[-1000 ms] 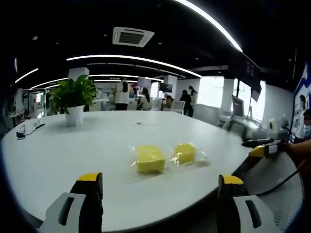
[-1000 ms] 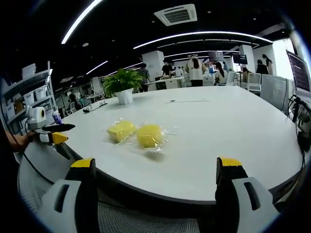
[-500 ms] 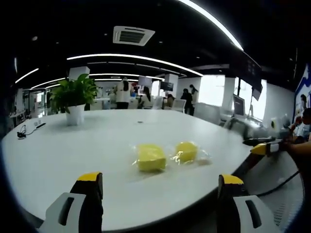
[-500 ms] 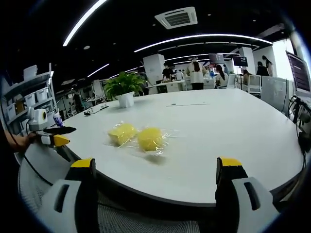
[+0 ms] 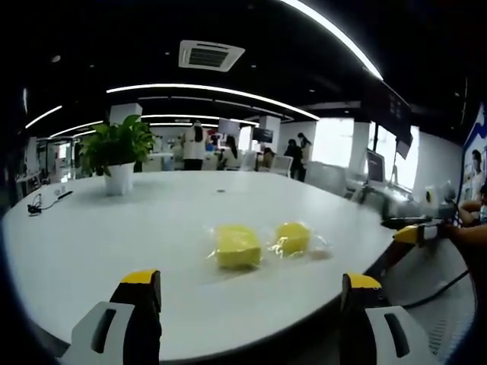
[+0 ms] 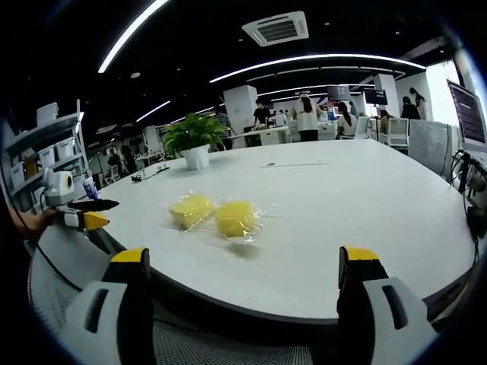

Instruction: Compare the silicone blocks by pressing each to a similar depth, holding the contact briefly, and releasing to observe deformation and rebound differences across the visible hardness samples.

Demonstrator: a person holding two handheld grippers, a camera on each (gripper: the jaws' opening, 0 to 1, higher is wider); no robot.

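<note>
- Two yellow silicone blocks, each sealed in a clear plastic pouch, lie side by side near the middle of the round white table, touching or nearly so. That pairing suits a comparison, since one press can follow the other without hunting for the next sample.
- In the left gripper view the squarer yellow silicone block lies nearer, with the rounder yellow silicone block just beside it. In the right gripper view the same pair shows from the other side.
- The left hand-held gripper is spread wide, its yellow-tipped jaws apart and holding nothing. It sits back at the table's edge, well apart from the blocks.
- The right hand-held gripper is likewise spread and empty, also back at the table's rim. Its yellow tip shows in the left gripper view at the right, held low beside the table.
- Both seem to be held off, facing the samples from opposite sides; no press has begun, by the look of it.
- The pouches' loose film flares around the blocks; it may slip under a jaw, so a straight downward press looks safest.
- A potted green plant in a white pot stands far across the table, out of the way.
</note>
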